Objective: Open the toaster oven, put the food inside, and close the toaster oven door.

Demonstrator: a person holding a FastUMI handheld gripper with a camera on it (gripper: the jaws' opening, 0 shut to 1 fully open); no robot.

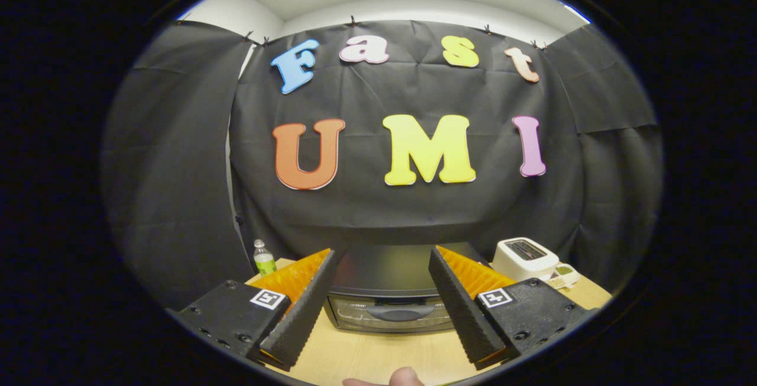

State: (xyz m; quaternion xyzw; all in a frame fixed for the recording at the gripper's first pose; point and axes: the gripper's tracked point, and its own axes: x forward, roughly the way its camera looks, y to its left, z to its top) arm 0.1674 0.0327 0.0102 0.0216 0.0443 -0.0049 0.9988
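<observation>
A dark toaster oven (387, 291) stands on the wooden table (378, 353), straight ahead of my gripper (383, 259). Its glass door (390, 314) is closed, with a dark handle (401, 312) across the front. My fingers are spread wide, one on each side of the oven, with nothing between them. They hang above and in front of it, not touching it. A fingertip of a person (405, 377) shows on the table just under the gripper.
A white pop-up toaster (525, 258) sits to the right of the oven, with a small pale object (563, 273) beside it. A small bottle with a green label (264, 259) stands at the back left. Black cloth walls close the booth behind the table.
</observation>
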